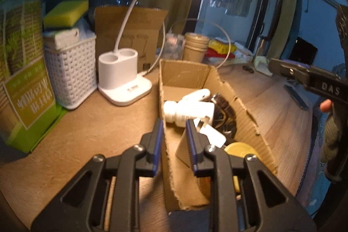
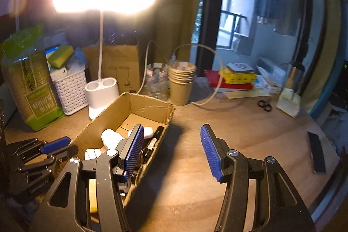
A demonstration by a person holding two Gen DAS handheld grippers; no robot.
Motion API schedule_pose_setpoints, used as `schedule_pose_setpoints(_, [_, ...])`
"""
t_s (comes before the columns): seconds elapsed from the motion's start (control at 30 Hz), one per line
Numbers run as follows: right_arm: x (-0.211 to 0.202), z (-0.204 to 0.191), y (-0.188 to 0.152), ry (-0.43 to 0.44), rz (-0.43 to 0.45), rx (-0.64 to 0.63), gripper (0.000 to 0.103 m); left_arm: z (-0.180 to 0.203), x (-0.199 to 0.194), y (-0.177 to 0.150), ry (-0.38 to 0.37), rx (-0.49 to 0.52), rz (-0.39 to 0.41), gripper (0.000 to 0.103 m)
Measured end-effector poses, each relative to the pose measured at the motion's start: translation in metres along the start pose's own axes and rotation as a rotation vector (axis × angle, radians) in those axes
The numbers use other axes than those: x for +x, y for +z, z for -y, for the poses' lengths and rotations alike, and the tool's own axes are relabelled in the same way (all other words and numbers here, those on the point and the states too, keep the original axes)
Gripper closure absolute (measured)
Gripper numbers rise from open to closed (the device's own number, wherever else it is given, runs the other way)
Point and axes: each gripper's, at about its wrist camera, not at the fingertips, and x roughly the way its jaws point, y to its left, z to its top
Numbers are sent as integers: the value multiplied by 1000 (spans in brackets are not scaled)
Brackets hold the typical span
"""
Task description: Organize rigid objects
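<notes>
Left gripper (image 1: 174, 136) fingers pinch cardboard box (image 1: 171, 75) wall. Right gripper (image 2: 171, 151) fingers wide apart, holding nothing. Only right view shows black bar (image 2: 316, 152) on table (image 2: 239, 123).

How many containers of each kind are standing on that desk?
Open cardboard box holding items: 1
Upright cardboard box behind the lamp: 1
White woven basket: 1
Paper cup stack: 1
Total: 4

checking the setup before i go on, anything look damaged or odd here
The cardboard box has ragged, torn edges along its side walls. Inside it, the white bottle lies on its side among jumbled items. Nothing looks spilled.
</notes>
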Motion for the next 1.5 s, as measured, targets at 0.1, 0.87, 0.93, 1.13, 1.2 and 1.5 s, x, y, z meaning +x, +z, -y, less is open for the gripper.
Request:
schedule_pose_setpoints(0.1, [-17,4,-4,-26,19,13,45,3,-6,3,-5,16,31,79])
schedule_pose_setpoints(0.87, [-96,3,-47,-132,148,89,37,28,-91,23,0,108,344,8])
schedule_pose_setpoints(0.93, [-100,3,-47,-148,162,93,37,30,-96,25,8,111,357,8])
schedule_pose_setpoints(1.13, [-111,5,-46,-171,191,97,37,34,-110,25,9,135,399,8])
schedule_pose_setpoints(1.2, [-111,4,-45,-170,191,90,37,37,-112,25,8,148,410,8])
schedule_pose_setpoints(1.5, [-105,3,-44,-164,181,87,37,38,-111,26,6,159,407,8])
